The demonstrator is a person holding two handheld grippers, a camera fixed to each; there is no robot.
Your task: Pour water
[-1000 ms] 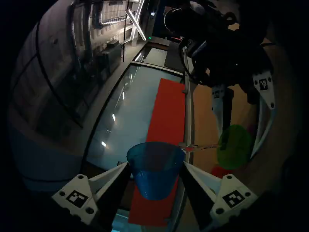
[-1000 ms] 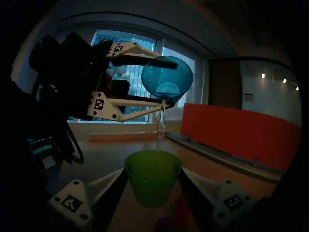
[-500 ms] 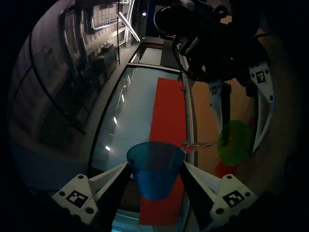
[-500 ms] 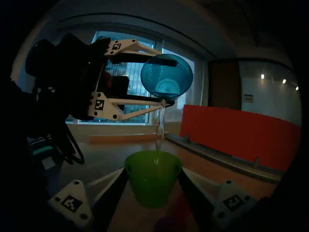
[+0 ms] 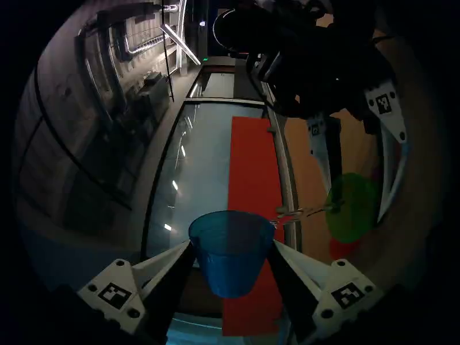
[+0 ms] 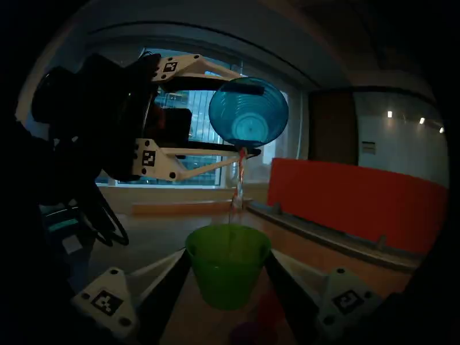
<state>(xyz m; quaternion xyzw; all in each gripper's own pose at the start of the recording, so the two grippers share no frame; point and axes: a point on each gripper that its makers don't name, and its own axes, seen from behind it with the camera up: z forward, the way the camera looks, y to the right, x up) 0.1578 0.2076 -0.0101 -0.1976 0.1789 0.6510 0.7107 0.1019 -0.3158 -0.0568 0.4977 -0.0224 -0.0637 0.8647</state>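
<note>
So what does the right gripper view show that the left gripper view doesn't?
Right gripper view: the open mouth of the tipped blue cup, the window behind it, and the water stream dropping downward. Left gripper view: that cup's outer wall between the left gripper's fingers, and the green cup seen from afar. Both: two cups, the stream, the red panel.

1. The left gripper [image 5: 232, 246] clamps a blue translucent plastic cup [image 5: 232, 261] between both fingers, mouth pointing ahead.
2. A thin stream of water [image 5: 299, 214] runs from the cup's right rim into a green translucent plastic cup [image 5: 352, 210].
3. The right gripper [image 5: 356, 198] pinches that green cup, ahead to the right, against the wooden desk [image 5: 302, 172].
4. A flat red panel [image 5: 253, 167] stretches straight ahead.
</note>
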